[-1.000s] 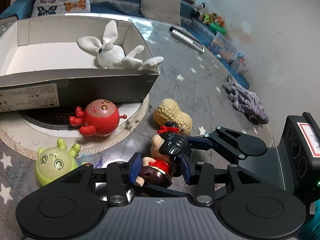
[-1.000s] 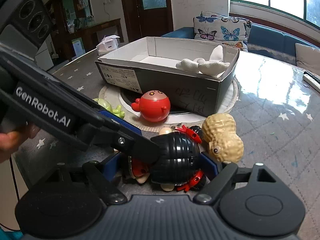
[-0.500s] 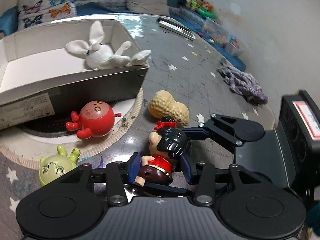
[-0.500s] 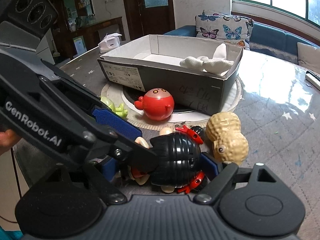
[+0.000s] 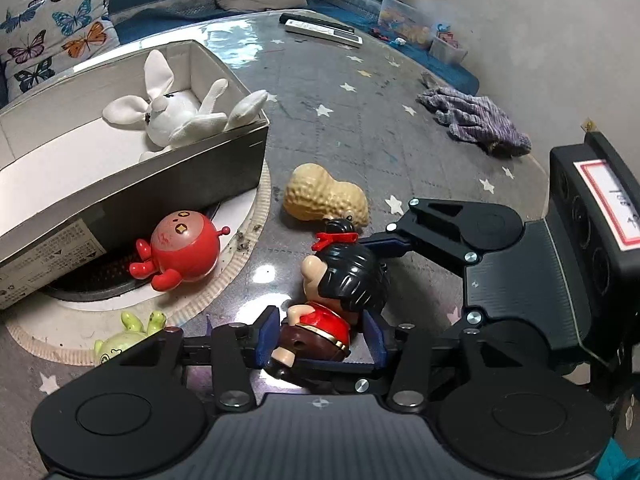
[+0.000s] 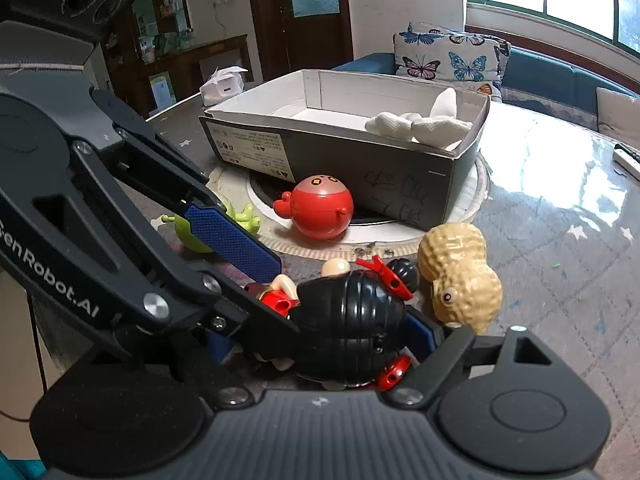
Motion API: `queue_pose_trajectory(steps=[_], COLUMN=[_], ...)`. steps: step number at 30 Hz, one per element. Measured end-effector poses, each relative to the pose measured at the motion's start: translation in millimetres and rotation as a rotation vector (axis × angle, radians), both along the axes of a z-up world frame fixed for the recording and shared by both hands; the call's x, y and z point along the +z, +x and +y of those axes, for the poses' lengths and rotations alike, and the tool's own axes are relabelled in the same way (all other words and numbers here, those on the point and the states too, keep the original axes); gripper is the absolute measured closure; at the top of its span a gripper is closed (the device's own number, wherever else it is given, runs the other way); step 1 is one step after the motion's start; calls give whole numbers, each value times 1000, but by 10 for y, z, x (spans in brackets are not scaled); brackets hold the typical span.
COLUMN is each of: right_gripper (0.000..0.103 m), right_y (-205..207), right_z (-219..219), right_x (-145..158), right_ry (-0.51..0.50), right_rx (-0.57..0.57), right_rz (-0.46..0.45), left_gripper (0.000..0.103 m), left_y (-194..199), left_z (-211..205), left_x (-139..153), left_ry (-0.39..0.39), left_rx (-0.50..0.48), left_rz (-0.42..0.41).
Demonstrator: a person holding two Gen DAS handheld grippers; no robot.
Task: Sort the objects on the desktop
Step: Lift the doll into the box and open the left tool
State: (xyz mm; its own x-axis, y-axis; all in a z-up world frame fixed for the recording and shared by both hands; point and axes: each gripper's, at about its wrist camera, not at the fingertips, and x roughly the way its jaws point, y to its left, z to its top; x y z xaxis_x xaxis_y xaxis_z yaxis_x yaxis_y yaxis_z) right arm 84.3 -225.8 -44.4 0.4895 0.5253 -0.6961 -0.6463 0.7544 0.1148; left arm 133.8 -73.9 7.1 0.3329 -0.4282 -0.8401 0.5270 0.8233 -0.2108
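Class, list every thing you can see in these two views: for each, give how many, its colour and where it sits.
Cardboard box: one, grey outside and white inside, on the table.
Plush rabbit: one, white, lying inside the box.
Round toy: one, red, beside the box front.
Alien toy: one, green, near table edge.
Peanut toy: one, tan, right of the red toy.
Doll: one, black hair and red top, between both pairs of jaws.
Cloth: one, purple, far side of table.
Remote: one, white, far table edge.
Butterfly cushion: one, white, on the sofa.
Left gripper: one, black, shut on doll's body.
Right gripper: one, black, at doll's head.
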Motion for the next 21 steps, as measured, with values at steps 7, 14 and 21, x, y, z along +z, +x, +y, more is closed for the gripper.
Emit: queue_pose_trajectory(steps=[7,14,21], right_gripper=[18,18,18], right_y=[-35,-57,-86], right_z=[9,-13,2], right_x=[-4,-1,71], right_ry=[-11,-11,-26], right_rx=[8,16,30], right_rz=[-22,-35,-57], left_gripper=[54,59,59], left_y=[45,59,-1], left_z=[33,89,121], left_x=[-38,-71,-16], left_ry=[5,-33,-58], left_rx=[9,26,30], left_rz=[51,64,39])
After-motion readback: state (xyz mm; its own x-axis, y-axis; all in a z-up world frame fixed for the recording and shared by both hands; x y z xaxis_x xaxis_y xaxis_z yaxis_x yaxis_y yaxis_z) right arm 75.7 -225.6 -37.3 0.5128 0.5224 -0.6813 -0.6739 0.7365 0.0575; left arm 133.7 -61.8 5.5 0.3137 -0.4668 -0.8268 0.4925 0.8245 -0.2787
